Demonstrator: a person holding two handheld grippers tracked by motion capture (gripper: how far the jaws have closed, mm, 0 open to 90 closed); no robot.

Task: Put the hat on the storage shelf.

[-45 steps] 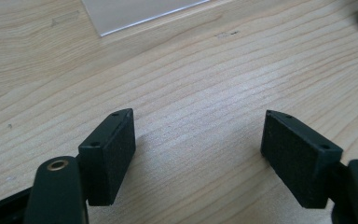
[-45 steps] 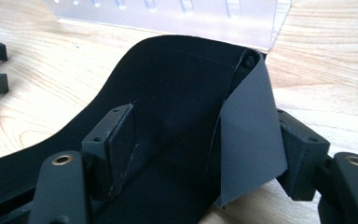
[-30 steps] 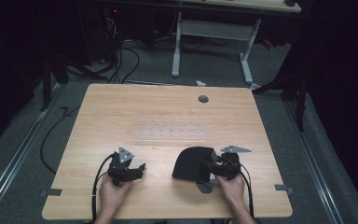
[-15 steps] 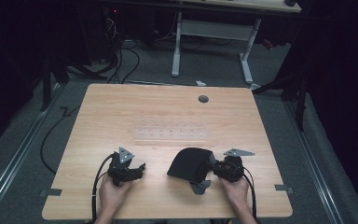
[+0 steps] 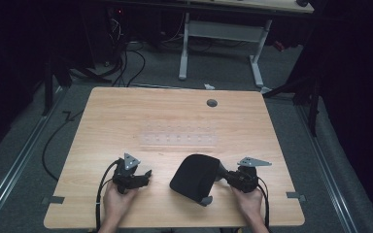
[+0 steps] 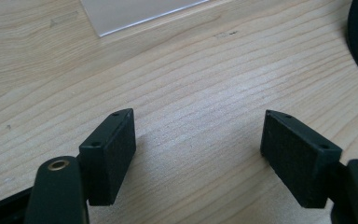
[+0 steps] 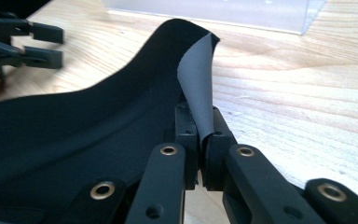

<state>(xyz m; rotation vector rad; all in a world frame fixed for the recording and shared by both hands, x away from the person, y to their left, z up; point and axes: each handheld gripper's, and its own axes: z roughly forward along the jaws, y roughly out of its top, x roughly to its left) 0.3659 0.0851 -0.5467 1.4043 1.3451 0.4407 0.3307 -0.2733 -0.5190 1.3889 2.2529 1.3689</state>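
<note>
You are working at a light wooden table (image 5: 126,116) that stands on grey carpet in a dark room; cables (image 5: 126,58) lie on the floor beyond its far left corner, and the white legs of another desk (image 5: 184,48) rise behind its far edge.

On the left, your left gripper (image 5: 145,175) rests low over the near part of the table, with your hand (image 5: 116,201) behind it. Its jaws stand apart with only bare wood between them, as the left gripper view (image 6: 198,144) shows. The boards to its left and ahead of it are bare out to the edge.

Toward the middle, a clear plastic tray (image 5: 179,140) lies flat on the wood, well beyond both grippers. A round grommet hole (image 5: 212,103) sits near the far edge, right of centre.

Just right of centre near you lies the black mouse pad (image 5: 194,177), its grey underside turned up where one corner is lifted. It sits between the two grippers, near the left one but apart from it.

On the right, your right gripper (image 5: 222,175) has just been closing, and its jaws are pinched together on that raised corner of the pad; the right gripper view (image 7: 200,140) shows the grey flap standing up from between the pads. The table to its right is bare out to the edge, where a tape mark (image 5: 294,196) sits at the near corner.
</note>
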